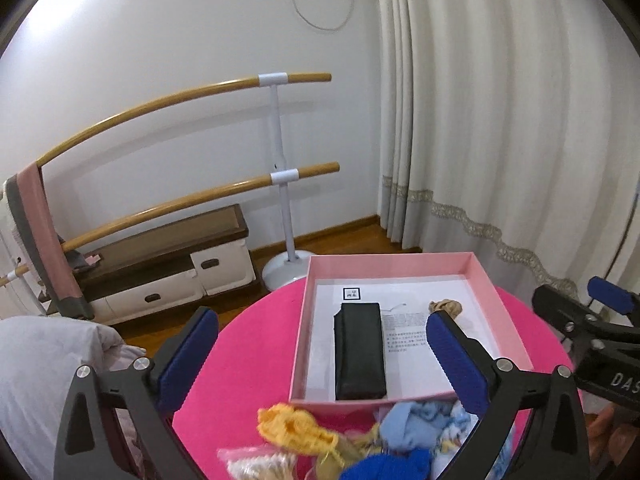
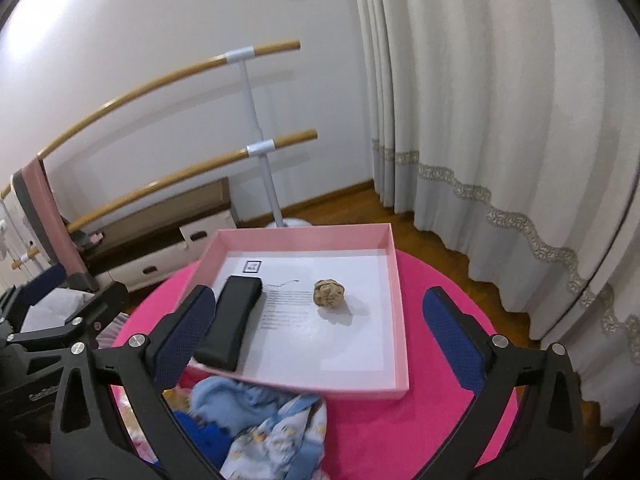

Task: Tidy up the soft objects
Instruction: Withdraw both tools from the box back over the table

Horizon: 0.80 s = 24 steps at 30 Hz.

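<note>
Both the left gripper (image 1: 320, 354) and right gripper (image 2: 316, 328) were spread; the light, limp blue cloth (image 2: 256, 420) likely needed pinching at a bunched fold

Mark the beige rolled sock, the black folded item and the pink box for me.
beige rolled sock (image 2: 329, 293), right wrist view, centre of ball.
black folded item (image 1: 360, 350), left wrist view, top face.
pink box (image 2: 396, 312), right wrist view, right wall.

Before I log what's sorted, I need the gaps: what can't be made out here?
- Soft pile: left view, cut off by the bottom edge; item count unclear.
- Beige ball: left view, half hidden behind a finger.
- Printed sheet in the pink box: text too small.
</note>
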### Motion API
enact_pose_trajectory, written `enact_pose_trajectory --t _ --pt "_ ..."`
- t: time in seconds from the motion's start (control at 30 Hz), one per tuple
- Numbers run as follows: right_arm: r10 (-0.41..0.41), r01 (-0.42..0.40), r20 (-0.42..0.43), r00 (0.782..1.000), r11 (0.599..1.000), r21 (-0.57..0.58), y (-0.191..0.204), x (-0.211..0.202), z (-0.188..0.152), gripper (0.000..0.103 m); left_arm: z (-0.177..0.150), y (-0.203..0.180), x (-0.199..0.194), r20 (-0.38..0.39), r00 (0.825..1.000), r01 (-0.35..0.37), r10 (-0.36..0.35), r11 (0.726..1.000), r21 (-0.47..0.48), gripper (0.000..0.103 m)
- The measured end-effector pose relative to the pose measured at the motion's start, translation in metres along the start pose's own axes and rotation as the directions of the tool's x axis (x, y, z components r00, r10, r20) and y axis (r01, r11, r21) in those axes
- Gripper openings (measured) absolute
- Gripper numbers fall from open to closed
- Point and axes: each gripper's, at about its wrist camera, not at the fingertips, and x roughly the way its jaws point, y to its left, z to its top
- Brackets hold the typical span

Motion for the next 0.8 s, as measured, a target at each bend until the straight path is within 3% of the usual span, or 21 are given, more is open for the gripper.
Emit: enact_pose_trajectory --t 0.23,0.43,0.8 --pt "-0.023 0.023 0.097 0.995 1.000 -0.003 0.009 -0.060 -0.018 0.103 -0.062 0.009 -0.096 0.086 0.996 -0.020 0.021 1.000 -0.016 0.103" --pt "-0.042 0.037 0.143 0.989 0.999 0.036 0.004 -0.107 -0.043 0.103 -0.104 0.012 -0.144 0.132 0.991 -0.029 0.032 0.999 -0.025 0.103" --pt "-0.065 0.057 0.134 0.989 0.997 0.058 -0.004 -0.148 -0.104 0.103 -0.170 0.020 -0.194 0.073 0.996 -0.053 0.056 0.998 -0.046 0.103"
